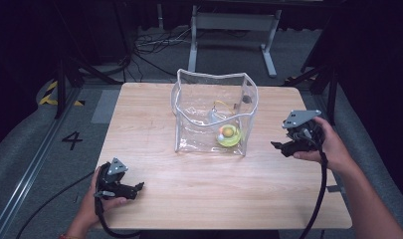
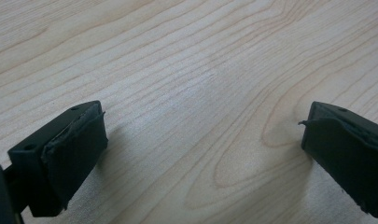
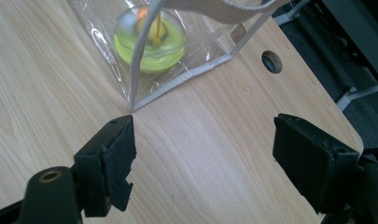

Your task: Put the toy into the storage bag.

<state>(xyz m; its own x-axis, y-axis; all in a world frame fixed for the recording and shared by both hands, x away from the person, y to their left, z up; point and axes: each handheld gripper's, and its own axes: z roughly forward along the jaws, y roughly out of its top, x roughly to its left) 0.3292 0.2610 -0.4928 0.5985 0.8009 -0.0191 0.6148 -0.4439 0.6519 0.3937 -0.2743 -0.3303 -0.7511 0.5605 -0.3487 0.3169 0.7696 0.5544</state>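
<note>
Looks like things are either just kicking off or basically wrapped up, and my guess is the bag is the job here. The clear bag [image 1: 214, 112] stands upright around the middle of the surface [image 1: 154, 199], a bit toward 12 o'clock, mouth gaping open at the top. Inside it, down on the bottom at the 4 o'clock corner, sits a yellow-green toy [image 1: 228, 135] (some kind of round spinning-top thing, hard to say exactly through the plastic) with a bit of thin cord above it.

Neither claw has anything in it. The left claw [image 1: 138, 187] sits low at about 8 o'clock on the surface, well apart from the bag, jaws spread wide over bare wood in the left gripper view. The right claw [image 1: 277, 146] hovers at roughly 3 o'clock, near the bag's right side, also spread wide and empty; in the right gripper view the bag's bottom corner [image 3: 133, 106] is just beyond one jaw, with the toy [image 3: 149, 37] showing through the wall.

So my read: toy is in the bag, nothing loose left on the surface. If anything's left, it's handling the bag itself, closing or moving it, and the right claw is the one placed for that.
</note>
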